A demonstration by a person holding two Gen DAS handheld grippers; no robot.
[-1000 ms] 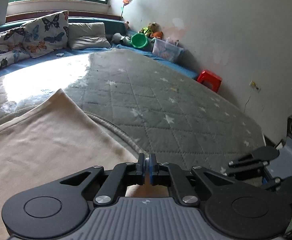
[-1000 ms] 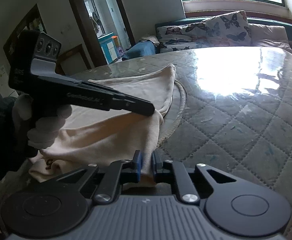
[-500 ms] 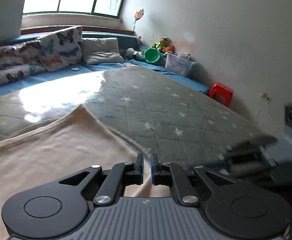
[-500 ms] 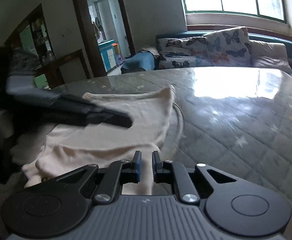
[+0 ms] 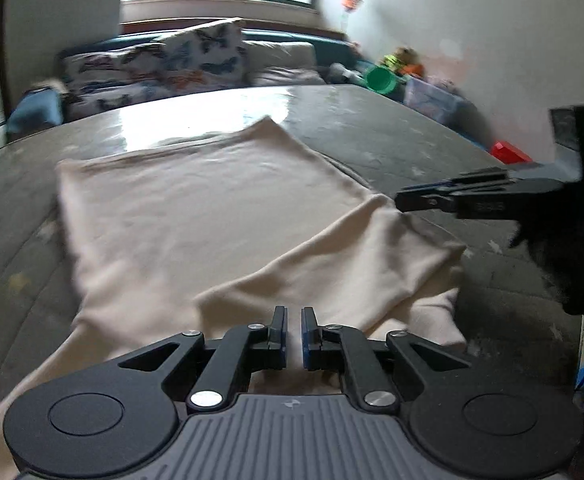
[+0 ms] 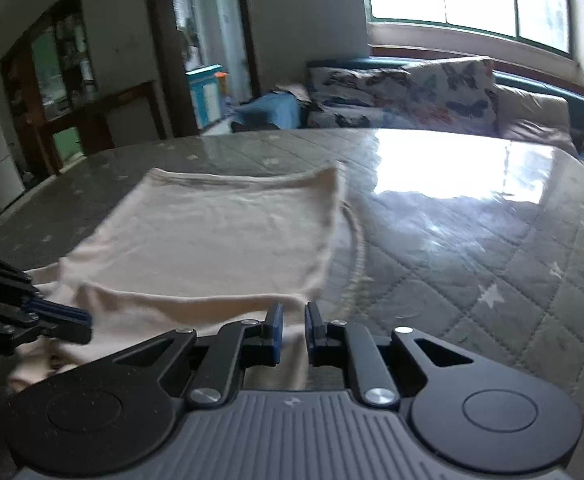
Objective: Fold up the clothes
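Cream cloth [image 5: 196, 216] lies spread on the grey quilted mattress [image 5: 412, 148], directly ahead of and under the left claw [image 5: 294, 332]. The far part is flat, its far edge well ahead of the claw. The near part is doubled over. A flap runs from just ahead of the left claw's tips up and to the right. Its corner ends at the tip of the right claw [image 5: 398, 202].

Left claw: narrow slit. Its jaws have just been opening. We see cloth below and behind the slit, and the pads do not press on it.

Right claw: almost closed, only a thin gap seen from its own camera. Its tip meets the flap's corner. We cannot tell from the frames whether it pinches the fabric. In its own view the cloth's near edge passes under the claw, and most of the cloth lies ahead and to the left. The left claw's tip comes in from the far left, just over the cloth's near left corner.

A dark sleeve [image 5: 572, 264] sits behind the right claw, at the right edge of the left view.

Bare mattress with pale stars stretches right of the right claw, and it is glossy under the window light. Beyond the mattress, far ahead of both claws, we note butterfly-print cushions [image 5: 196, 56]. A green bowl [image 5: 380, 80] and a red stool [image 5: 508, 152] stand by the wall, to the right. The left view is blurred.
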